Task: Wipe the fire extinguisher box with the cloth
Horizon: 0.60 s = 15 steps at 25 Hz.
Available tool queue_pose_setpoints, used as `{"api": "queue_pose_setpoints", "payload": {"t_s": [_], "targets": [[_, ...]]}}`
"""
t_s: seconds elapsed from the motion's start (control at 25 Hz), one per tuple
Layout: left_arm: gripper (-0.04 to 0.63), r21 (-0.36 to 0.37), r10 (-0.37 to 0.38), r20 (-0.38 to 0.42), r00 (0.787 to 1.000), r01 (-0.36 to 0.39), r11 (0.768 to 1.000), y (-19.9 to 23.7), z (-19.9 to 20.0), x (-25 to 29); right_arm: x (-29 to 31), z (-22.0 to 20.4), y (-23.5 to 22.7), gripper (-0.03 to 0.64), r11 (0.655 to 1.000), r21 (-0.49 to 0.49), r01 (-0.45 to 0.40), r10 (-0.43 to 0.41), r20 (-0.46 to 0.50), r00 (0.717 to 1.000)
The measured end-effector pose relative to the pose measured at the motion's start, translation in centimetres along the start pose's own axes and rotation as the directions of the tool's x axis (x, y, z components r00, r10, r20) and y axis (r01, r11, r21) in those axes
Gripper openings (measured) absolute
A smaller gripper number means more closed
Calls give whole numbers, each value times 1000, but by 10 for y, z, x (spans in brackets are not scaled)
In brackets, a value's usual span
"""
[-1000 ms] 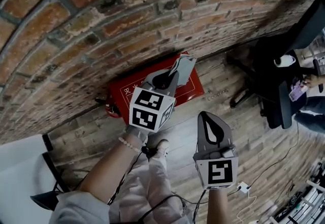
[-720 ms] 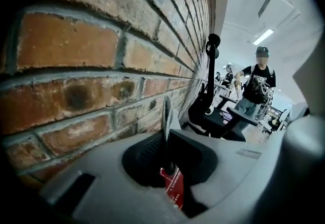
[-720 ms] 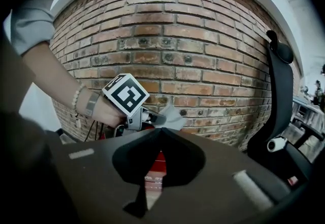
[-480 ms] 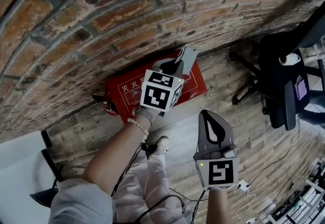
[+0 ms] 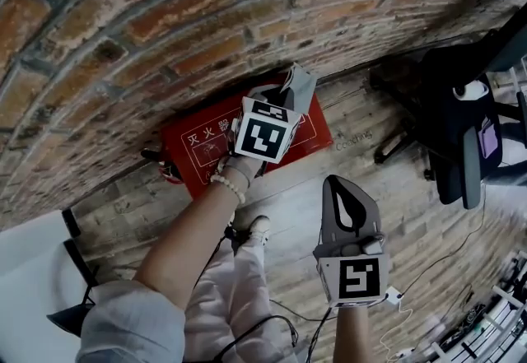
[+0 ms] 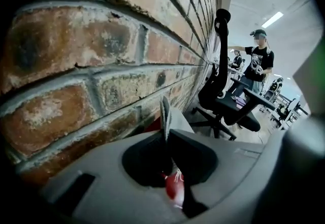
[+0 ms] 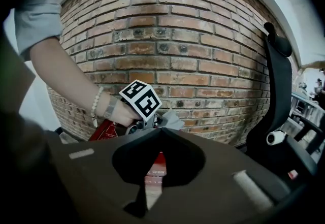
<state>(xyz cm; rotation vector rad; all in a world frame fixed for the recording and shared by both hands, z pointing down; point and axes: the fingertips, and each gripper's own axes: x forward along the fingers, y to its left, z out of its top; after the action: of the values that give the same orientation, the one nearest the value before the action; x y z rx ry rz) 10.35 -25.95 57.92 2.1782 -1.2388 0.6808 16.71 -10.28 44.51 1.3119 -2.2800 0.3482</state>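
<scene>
Two grippers at work: our left gripper (image 5: 282,103), pinching the grey cloth (image 5: 300,86), has edged farther across the flat red fire extinguisher box (image 5: 198,143) hugging the brick wall (image 5: 206,24), our right gripper (image 5: 342,187) closed and empty above bare wooden floor (image 5: 412,213).

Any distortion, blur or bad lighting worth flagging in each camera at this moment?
Head view: sharp and evenly lit, but the brick wall bows into an arc. Left gripper view: black corners, nearest bricks soft, ceiling light blown out, cloth in the left tongs dim. Right gripper view: wall bulges, black corners, right tongs in shadow.
</scene>
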Motion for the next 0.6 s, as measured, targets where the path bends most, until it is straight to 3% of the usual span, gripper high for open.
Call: {"api": "queue_pose_setpoints", "payload": {"t_s": [0.6], "targets": [[12,34,39,-82,996,-36,999,3,-12,9,3,-6,7,9,1000,6,-17,17,-18,1000]]}}
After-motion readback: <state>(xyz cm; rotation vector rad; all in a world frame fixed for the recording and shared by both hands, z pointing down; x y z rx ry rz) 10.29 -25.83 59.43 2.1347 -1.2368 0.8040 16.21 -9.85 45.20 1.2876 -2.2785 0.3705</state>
